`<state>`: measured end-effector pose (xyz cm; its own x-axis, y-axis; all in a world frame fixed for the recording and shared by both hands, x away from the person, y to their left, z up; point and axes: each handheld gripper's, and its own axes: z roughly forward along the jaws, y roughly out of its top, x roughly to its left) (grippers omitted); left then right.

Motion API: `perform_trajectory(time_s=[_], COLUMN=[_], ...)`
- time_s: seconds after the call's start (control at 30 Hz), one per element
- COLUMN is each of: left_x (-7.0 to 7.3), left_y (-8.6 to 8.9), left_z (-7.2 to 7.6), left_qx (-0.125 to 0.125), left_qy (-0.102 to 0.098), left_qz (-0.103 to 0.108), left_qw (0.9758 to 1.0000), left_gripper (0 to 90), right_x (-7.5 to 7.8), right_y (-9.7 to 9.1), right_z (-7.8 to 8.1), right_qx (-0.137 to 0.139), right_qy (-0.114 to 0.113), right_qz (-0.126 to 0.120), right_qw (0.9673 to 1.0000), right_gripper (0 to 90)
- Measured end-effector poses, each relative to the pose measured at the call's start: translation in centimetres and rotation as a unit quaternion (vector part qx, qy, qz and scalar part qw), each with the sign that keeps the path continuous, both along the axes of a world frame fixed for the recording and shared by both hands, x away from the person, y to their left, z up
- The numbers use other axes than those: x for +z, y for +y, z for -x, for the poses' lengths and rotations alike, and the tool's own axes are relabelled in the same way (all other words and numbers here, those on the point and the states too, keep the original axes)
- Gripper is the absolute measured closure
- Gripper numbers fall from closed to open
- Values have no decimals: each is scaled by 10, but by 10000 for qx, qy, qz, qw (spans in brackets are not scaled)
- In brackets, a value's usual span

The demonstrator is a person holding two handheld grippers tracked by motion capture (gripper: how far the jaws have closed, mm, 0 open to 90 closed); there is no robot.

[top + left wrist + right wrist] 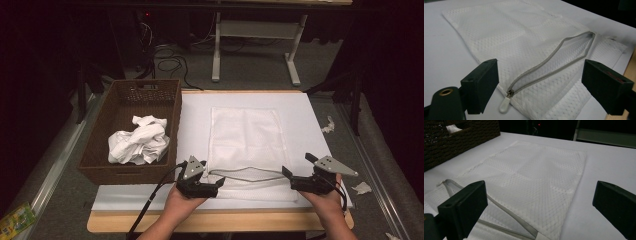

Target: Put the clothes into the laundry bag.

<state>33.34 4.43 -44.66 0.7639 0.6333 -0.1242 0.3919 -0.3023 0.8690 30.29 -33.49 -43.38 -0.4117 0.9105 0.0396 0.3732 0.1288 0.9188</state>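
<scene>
Mesh bag point(247, 145) unzipped on table, left tool point(217, 184) and right tool point(286, 174) wide open, empty.

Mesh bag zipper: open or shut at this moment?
Open. The zipper gapes in a long grey-edged slit across the mesh bag, with its white pull parked at one end.

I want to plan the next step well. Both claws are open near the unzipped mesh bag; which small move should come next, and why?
Probably lower the left claw and close it on the upper edge of the zipper opening. The mesh bag lies flat and gapes, both claws are open and hold nothing, and the crumpled white cloth waits in the basket.
</scene>
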Motion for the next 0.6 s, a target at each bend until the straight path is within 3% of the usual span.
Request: perform_trajectory(time_s=[0.3, 0.33, 0.43, 0.6], left_x=[-3, -3, -5, -14], left_y=[-9, -10, -12, -12], left_z=[4, 6, 7, 2], left_qx=[-101, -89, -125, -181], left_qy=[75, 67, 133, 367], left_qz=[-164, -62, -46, -195], left_qw=[9998, 9999, 9998, 9990], left_gripper=[152, 157, 172, 273], right_x=[-3, -2, 0, -1], right_y=[-2, -3, -5, -6], right_z=[-1, 0, 3, 1], right_qx=[-29, 6, -33, -37], right_qy=[74, 99, 76, 93], right_qz=[4, 38, -25, -21], right_qw=[10000, 9999, 10000, 9999], right_gripper=[15, 23, 33, 39])
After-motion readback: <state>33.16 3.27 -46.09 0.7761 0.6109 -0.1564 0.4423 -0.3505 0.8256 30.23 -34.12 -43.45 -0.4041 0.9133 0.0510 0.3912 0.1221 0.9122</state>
